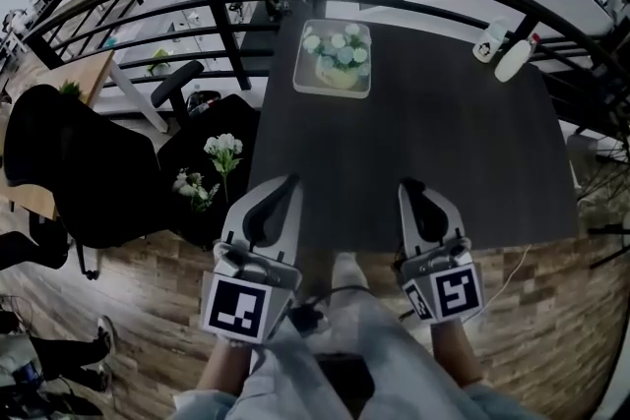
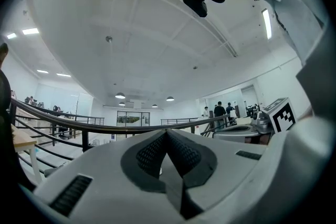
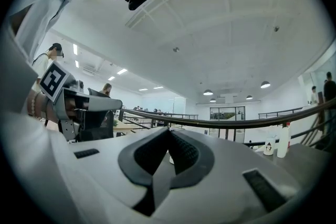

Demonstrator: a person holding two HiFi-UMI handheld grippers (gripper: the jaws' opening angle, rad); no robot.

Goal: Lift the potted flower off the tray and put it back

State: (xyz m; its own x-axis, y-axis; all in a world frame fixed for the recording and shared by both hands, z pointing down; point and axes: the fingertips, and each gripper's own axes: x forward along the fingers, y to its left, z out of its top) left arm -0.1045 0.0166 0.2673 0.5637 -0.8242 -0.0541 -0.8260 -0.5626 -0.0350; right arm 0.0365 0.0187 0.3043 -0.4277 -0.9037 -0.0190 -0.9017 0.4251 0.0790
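Two grippers are hovering over the near edge of the dark tabletop [image 1: 433, 143]. The left gripper [image 1: 285, 182] and the right gripper [image 1: 411, 187] are each holding their jaws together, with nothing between them. The potted flower [image 1: 336, 54] is sitting in its tray [image 1: 304, 86] at the far end, well apart from both.

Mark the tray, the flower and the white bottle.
tray [image 1: 332, 93]: head view, on its near rim.
flower [image 1: 340, 54]: head view, on the white blooms.
bottle [image 1: 516, 59]: head view, mid-body, at the table's far right corner.
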